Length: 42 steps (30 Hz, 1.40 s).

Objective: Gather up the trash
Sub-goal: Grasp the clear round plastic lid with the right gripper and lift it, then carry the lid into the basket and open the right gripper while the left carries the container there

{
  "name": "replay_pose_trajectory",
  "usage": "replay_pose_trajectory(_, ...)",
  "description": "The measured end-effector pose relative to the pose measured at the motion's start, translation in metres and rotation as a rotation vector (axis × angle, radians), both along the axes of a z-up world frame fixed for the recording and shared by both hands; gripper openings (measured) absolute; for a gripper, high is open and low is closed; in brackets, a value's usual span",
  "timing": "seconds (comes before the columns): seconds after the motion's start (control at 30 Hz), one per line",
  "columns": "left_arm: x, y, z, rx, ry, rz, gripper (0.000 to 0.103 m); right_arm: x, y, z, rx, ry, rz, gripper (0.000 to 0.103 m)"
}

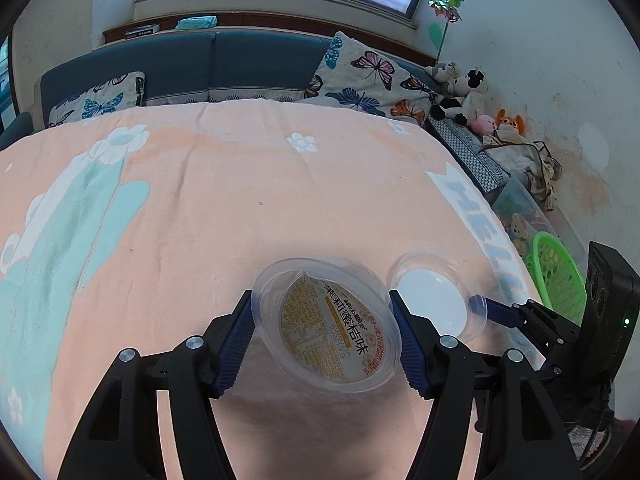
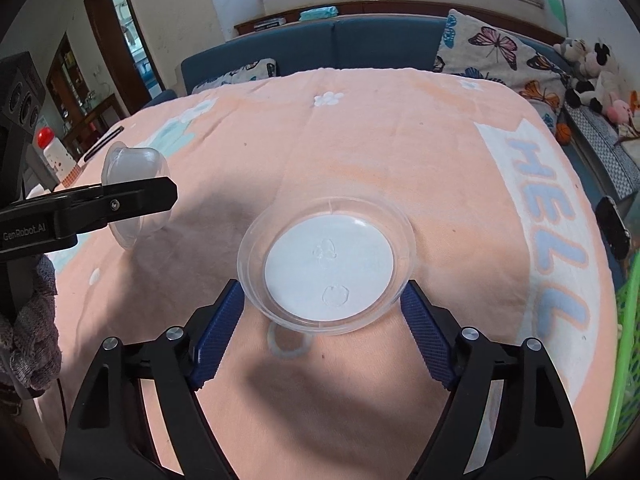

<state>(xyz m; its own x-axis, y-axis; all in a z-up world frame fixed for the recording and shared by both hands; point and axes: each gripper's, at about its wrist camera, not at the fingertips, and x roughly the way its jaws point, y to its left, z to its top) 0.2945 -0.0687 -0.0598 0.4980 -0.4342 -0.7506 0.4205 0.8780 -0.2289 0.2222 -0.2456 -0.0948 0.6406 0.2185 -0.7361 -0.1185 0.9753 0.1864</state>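
Left gripper [image 1: 326,334]: clamped on a clear round plastic cup with a printed yellow-and-white foil lid [image 1: 327,325], 1 blue ribbed pad on each side of the rim, cup tilted so the label faces the camera.
Right gripper [image 2: 322,314]: jaws wide, not pressing; blue pads [image 2: 218,334] flank the near edge of a second clear round plastic cup with a plain white bottom [image 2: 326,266], left pad just beside the rim, right pad near touching it; contact not certain.
Where the trash sits: first cup held between the left fingers, above the peach flowered blanket [image 2: 360,152]; second cup resting on the blanket just ahead of the right fingertips; small clear ring [image 2: 289,345] lying on the blanket between the right fingers, under the cup's near edge.
Drop point: green perforated plastic basket [image 1: 554,280] to the right of both grippers, likely the bin.
Handling: thin-walled, very light, smooth and likely slippery; apt to flex or crack under a hard squeeze, or to pop out of the pads.
Where to grip: across the widest part, at the stiffer rolled rim, both pads opposite each other.
Risk: nudging the loose cup forward on the soft blanket before the pads close.
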Motion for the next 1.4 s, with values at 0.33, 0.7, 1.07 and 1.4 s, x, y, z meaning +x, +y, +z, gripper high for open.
replay_pose_trajectory(0.33, -0.03, -0.028, 0.011, 0.017, -0.019, -0.054, 0.063, -0.046, -0.027, 0.016, 0.045, -0.037, -0.055, 0.078)
replay_pose_trajectory(0.7, -0.07, -0.091, 0.023, 0.004, -0.031, -0.169, 0.063, -0.12, -0.094, 0.039, 0.057, -0.105, -0.191, 0.076)
replay_pose_trajectory(1.07, -0.105, -0.172, 0.027, -0.005, -0.02, -0.289, 0.063, -0.172, -0.186, 0.044, 0.052, -0.143, -0.371, 0.065)
replay_pose_trajectory(1.4, -0.111, -0.19, 0.029, 0.004, -0.021, -0.312, 0.063, -0.183, -0.213, 0.018, 0.119, -0.082, -0.387, 0.055)
